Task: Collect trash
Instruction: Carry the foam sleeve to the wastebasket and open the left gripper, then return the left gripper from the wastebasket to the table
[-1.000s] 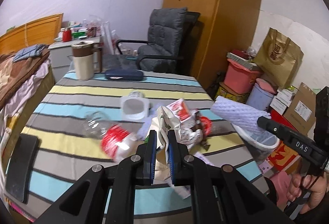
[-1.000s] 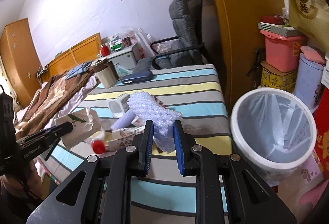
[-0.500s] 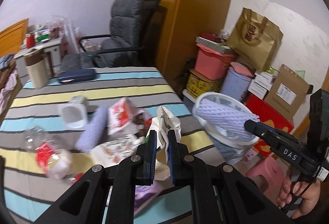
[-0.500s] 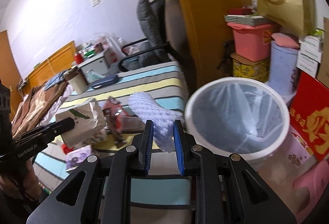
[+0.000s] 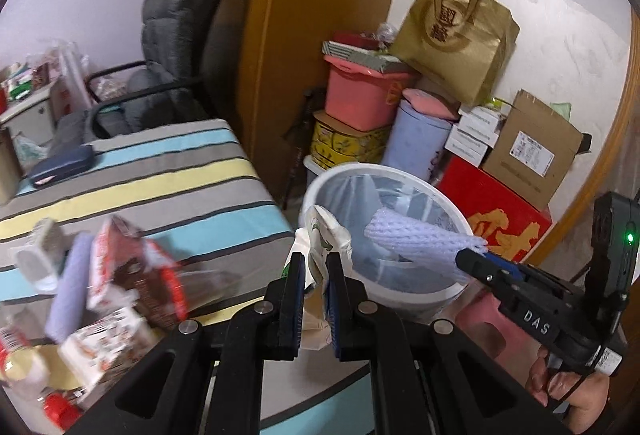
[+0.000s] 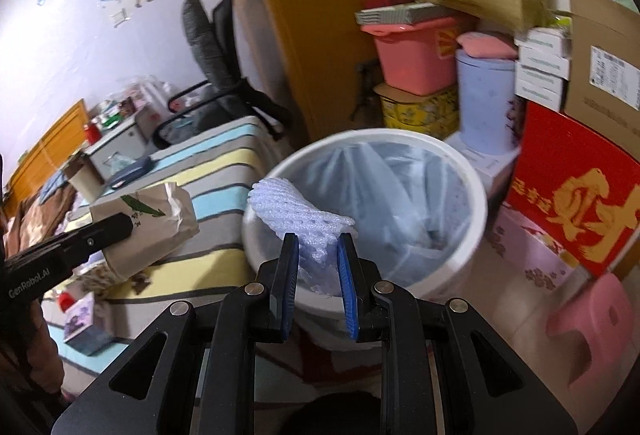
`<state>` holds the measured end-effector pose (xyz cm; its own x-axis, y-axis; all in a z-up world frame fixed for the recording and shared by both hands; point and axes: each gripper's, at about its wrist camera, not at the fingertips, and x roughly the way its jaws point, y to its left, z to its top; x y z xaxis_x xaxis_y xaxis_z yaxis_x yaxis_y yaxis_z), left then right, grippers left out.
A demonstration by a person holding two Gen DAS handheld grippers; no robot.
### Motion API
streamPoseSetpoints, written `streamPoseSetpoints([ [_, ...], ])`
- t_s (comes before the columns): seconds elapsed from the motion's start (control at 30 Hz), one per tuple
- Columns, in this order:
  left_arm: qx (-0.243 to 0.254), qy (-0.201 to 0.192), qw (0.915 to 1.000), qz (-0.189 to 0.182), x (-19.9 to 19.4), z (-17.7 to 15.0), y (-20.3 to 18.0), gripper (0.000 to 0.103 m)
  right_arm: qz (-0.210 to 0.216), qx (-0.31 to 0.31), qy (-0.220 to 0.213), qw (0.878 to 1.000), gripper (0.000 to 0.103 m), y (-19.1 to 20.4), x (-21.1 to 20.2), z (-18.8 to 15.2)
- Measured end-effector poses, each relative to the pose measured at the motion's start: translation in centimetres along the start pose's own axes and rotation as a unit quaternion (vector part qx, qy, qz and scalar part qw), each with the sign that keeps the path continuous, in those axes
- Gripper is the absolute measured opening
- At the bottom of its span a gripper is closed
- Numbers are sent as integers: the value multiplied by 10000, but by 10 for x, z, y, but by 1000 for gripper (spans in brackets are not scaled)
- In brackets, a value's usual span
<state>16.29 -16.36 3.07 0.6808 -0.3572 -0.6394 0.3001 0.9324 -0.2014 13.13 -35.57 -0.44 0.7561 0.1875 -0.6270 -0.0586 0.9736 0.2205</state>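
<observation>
Right wrist view: my right claw [image 6: 318, 259] is squeezing the white foam net [image 6: 298, 213] over the trash bin [image 6: 476, 191]. My left claw [image 5: 314, 267] is pinching a paper bag [image 5: 326, 235] beside the bin's rim.

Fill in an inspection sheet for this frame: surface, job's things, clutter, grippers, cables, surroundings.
Surface: striped tablecloth, part bare.
Job's things: white bin lined with a bag, beside the table; foam net over its rim; paper bag short of it.
Clutter: red-and-white wrappers, foam roll, dark case.
Grippers: left gripper shut on paper bag; right gripper shut on foam net.
Cables: nothing seen.
Surroundings: grey chair, wardrobe, stacked boxes, pink stool.
</observation>
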Motion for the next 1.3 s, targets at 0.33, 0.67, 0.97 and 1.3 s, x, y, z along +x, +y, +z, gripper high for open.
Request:
streamPoseSetpoints([
  [0.33,134,349,9989,-287,61,11,-25,11,-227,152,171,9995,23,-21,11,0],
  [0.67,92,444,9976,-531,83,12,-30,33,-329,212,315,9987,39,-32,21,-1],
  [0.97,50,251,9987,-440,61,12,-24,41,-288,189,131,9993,51,-29,13,2],
  [1.3,-69,11,9999,-124,13,0,-4,41,133,-61,0,9999,51,-4,-5,0],
])
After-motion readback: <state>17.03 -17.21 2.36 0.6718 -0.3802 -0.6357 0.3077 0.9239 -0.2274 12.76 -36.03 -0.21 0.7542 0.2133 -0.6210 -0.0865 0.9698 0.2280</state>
